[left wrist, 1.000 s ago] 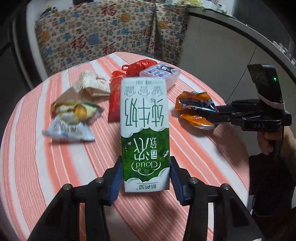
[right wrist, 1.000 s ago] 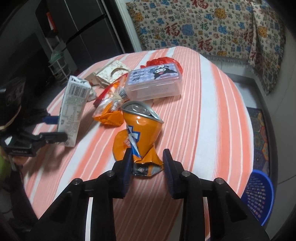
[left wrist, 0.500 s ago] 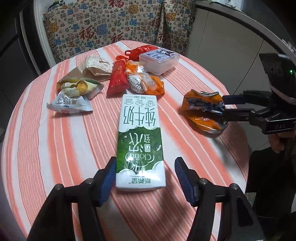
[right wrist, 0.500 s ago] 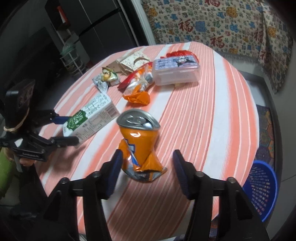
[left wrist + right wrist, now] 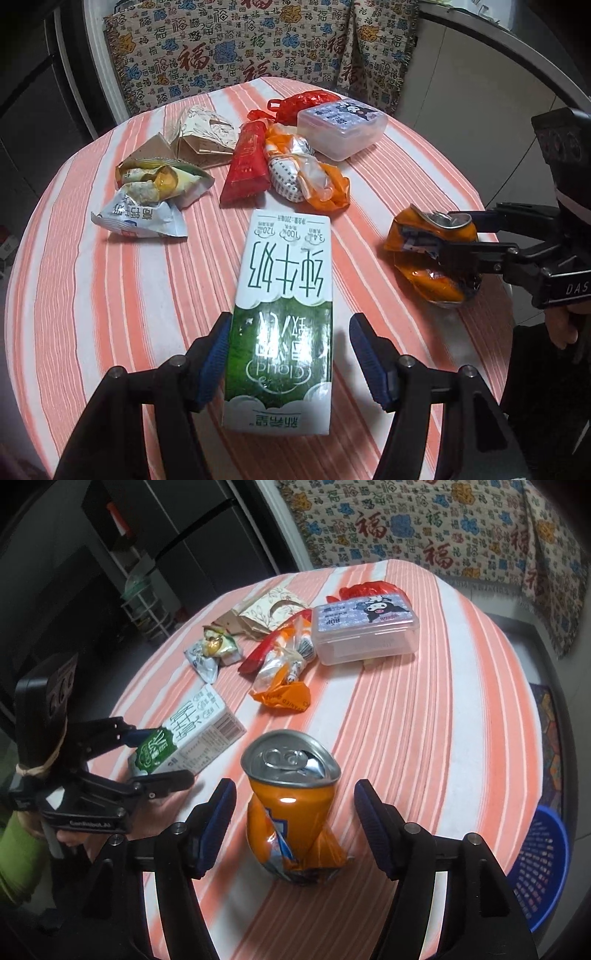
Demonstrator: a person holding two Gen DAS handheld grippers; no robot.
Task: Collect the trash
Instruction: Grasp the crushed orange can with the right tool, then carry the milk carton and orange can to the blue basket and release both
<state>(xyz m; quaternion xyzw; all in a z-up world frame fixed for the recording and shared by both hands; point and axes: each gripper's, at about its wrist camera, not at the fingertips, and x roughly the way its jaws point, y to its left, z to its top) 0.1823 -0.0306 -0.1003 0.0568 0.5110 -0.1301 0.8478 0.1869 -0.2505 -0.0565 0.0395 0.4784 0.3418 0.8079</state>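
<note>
A green-and-white milk carton (image 5: 282,317) lies flat on the striped round table (image 5: 92,295). My left gripper (image 5: 290,358) is open, its blue pads either side of the carton's near end; the carton also shows in the right wrist view (image 5: 184,740). A crushed orange can (image 5: 291,808) stands on the table between the open pads of my right gripper (image 5: 293,823); the can also shows in the left wrist view (image 5: 430,254). Snack wrappers (image 5: 155,192), a red packet (image 5: 245,166) and an orange wrapper (image 5: 310,177) lie further back.
A clear plastic box with a cartoon lid (image 5: 364,627) and a crumpled paper bag (image 5: 266,611) lie at the table's far side. A blue basket (image 5: 539,867) stands on the floor right of the table. A patterned cloth (image 5: 240,48) hangs behind.
Both grippers have opened. The carton, held upright a second ago, now lies flat on the table. The can has been let go and stands between the right pads.
</note>
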